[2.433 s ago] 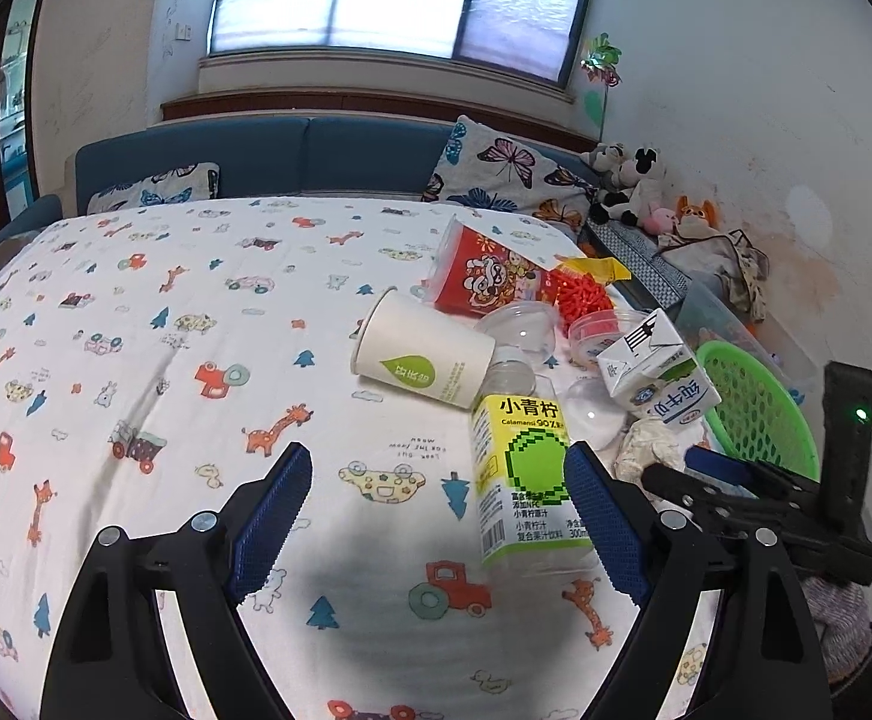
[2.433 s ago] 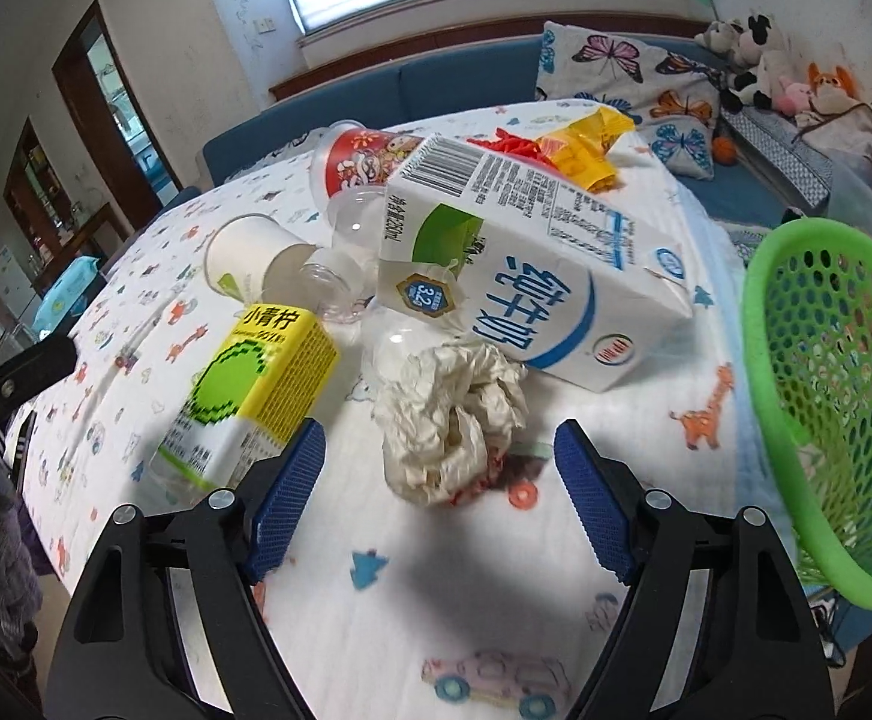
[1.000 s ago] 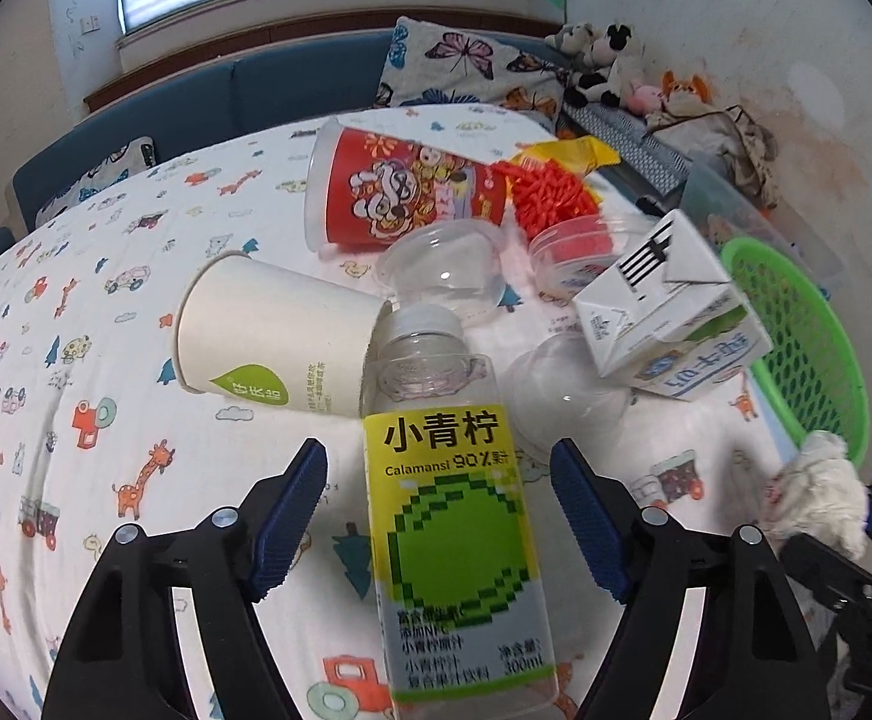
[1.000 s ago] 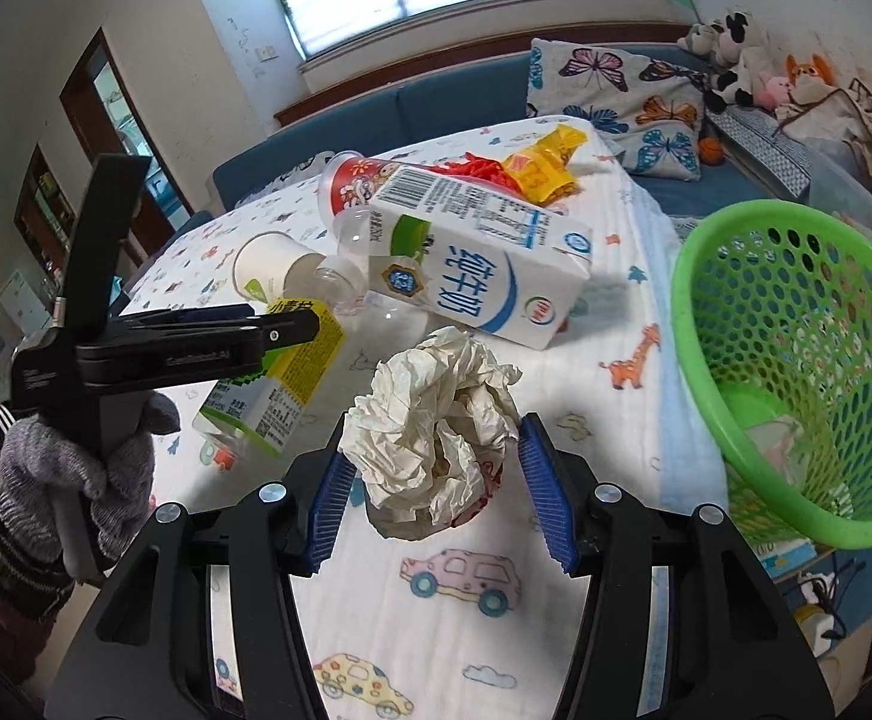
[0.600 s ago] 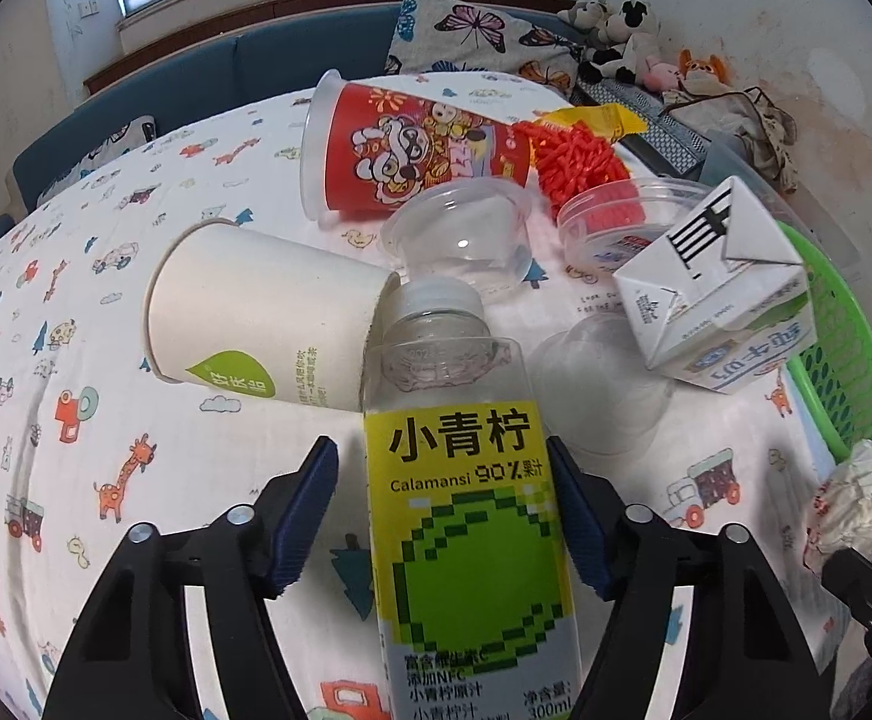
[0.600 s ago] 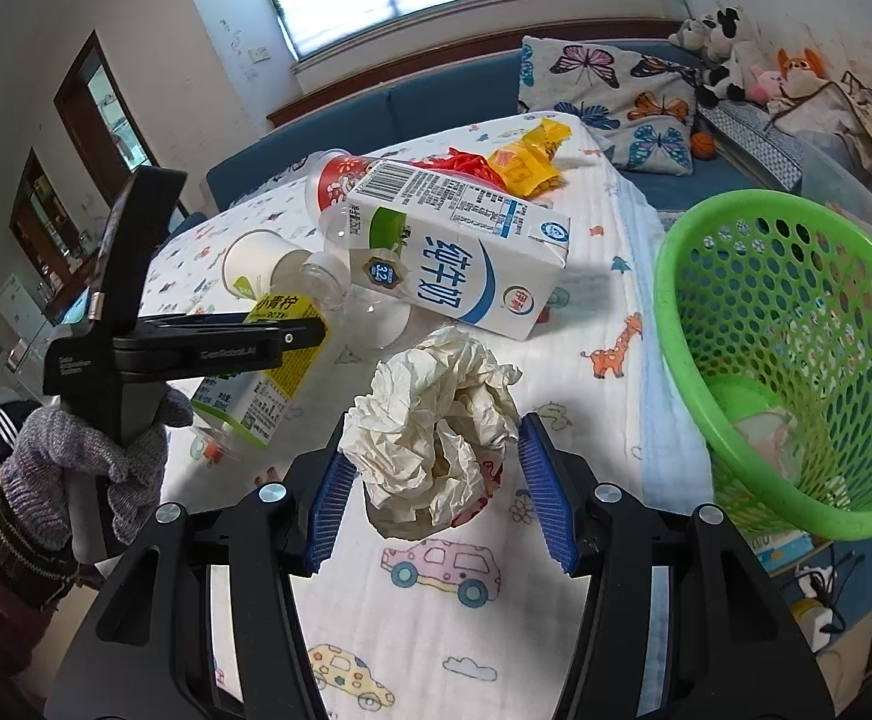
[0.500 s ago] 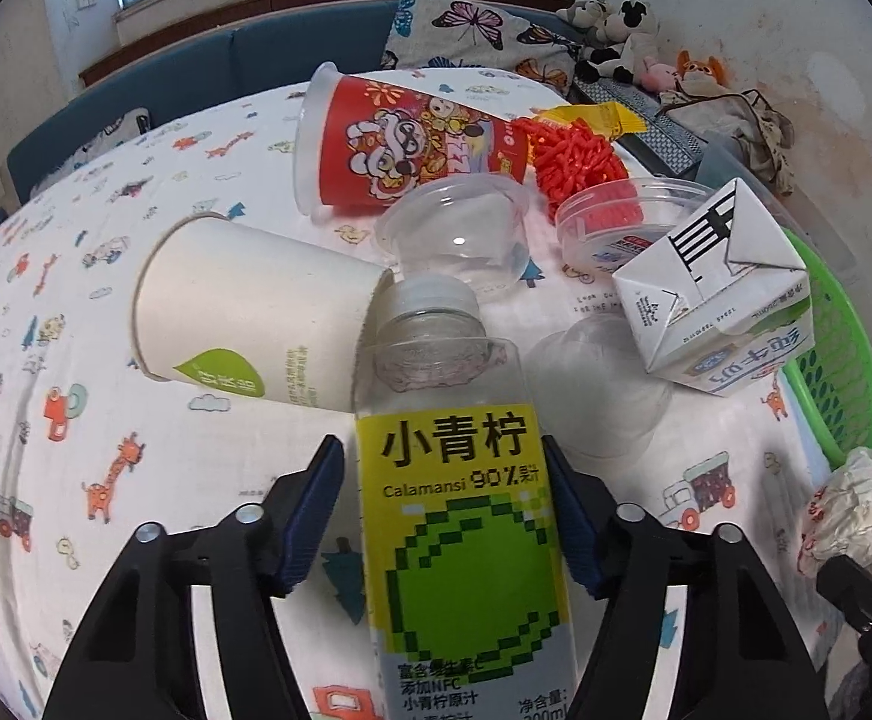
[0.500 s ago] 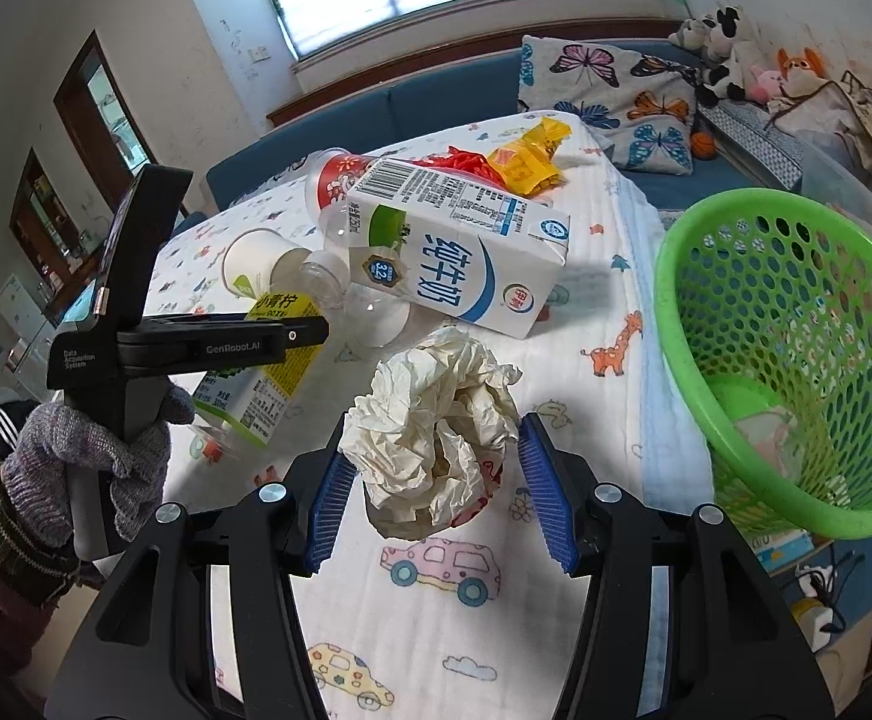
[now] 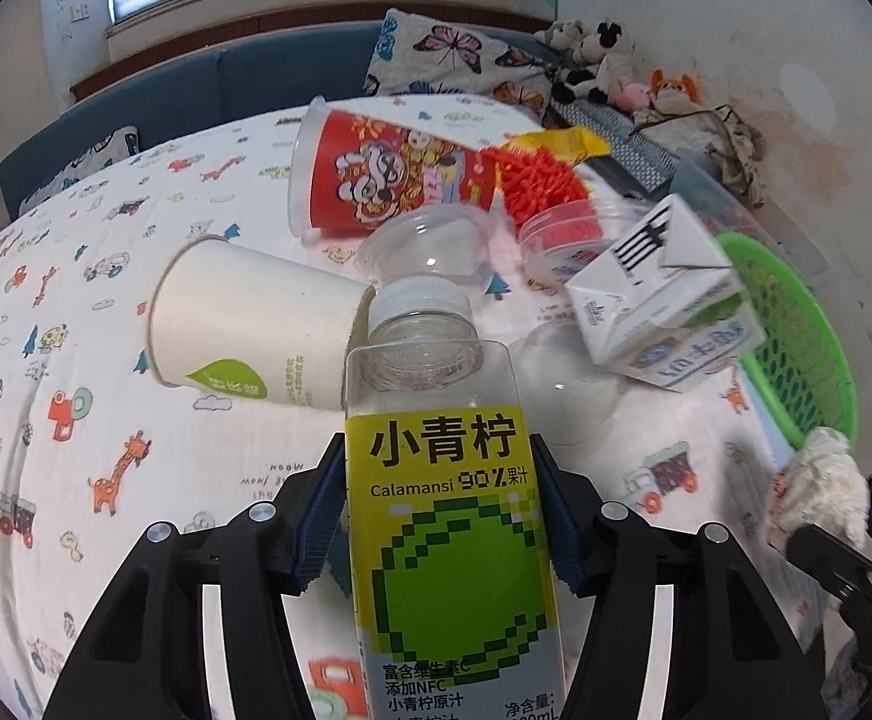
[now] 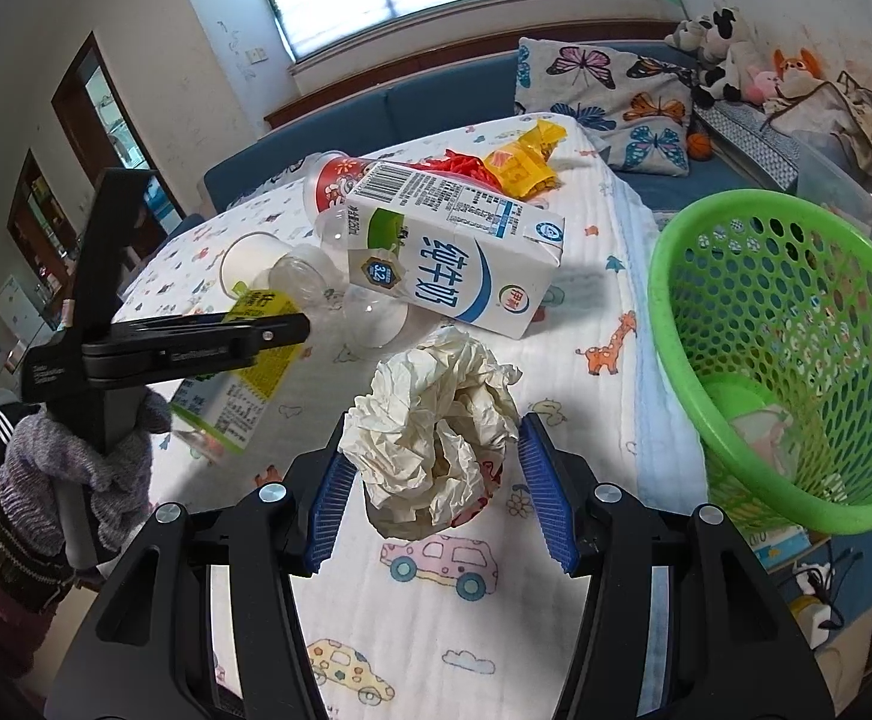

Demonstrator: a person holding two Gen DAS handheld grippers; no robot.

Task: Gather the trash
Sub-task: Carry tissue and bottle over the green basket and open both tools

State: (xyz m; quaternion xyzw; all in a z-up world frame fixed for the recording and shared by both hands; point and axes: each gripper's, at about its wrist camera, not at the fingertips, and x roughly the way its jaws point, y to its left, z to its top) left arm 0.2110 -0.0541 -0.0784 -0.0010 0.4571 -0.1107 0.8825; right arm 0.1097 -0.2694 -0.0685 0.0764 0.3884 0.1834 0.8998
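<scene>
Yellow-green bottle (image 9: 448, 516); green basket (image 10: 784, 354); red cup (image 9: 388, 180).

Left wrist view: the juice bottle (image 9: 451, 516) runs off the bottom edge, so I cannot see its base. It hides the inner faces of the fingers (image 9: 323, 504), so I cannot confirm pad contact. Milk carton (image 9: 664, 306) is motion-blurred. Right wrist view: the crumpled paper (image 10: 436, 438) covers something red beneath it, unidentifiable. Basket (image 10: 706, 276) contents are indistinct.
</scene>
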